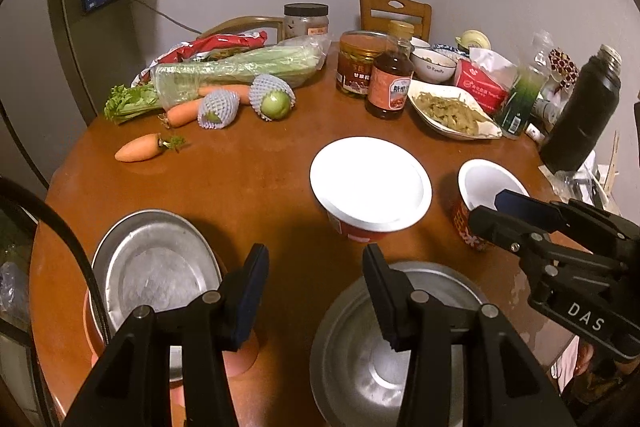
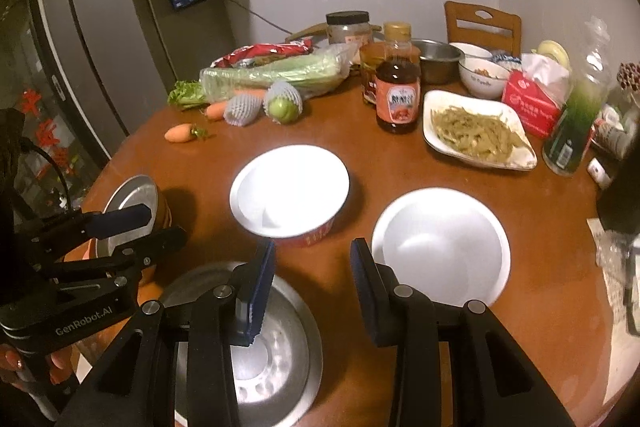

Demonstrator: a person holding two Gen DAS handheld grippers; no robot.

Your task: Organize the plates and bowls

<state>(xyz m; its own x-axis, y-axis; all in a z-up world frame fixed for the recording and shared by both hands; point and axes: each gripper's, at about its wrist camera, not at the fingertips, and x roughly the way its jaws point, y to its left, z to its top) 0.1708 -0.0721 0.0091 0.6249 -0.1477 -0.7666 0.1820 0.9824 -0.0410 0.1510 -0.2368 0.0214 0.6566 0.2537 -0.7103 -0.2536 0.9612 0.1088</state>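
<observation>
Both grippers hang over the round bench (image 1: pixel 240 179), jaws parted, nothing between them: left gripper (image 1: pixel 316 291) between metal plate (image 1: pixel 156 267) and steel bowl (image 1: pixel 360 367), right gripper (image 2: pixel 312 291) near two white bowls (image 2: pixel 290 187).

"DAS" on right tool (image 1: pixel 500 211), "GenRobot.AI" on left tool (image 2: pixel 132 227)

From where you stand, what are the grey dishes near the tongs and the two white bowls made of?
The grey dish and the plate look like bare metal, likely steel or aluminium: dull silvery sheen, scuffed glare. The two white bowls have smooth glossy insides and thin rims; printed red outsides suggest disposable paper or plastic, though I cannot be sure.
</observation>
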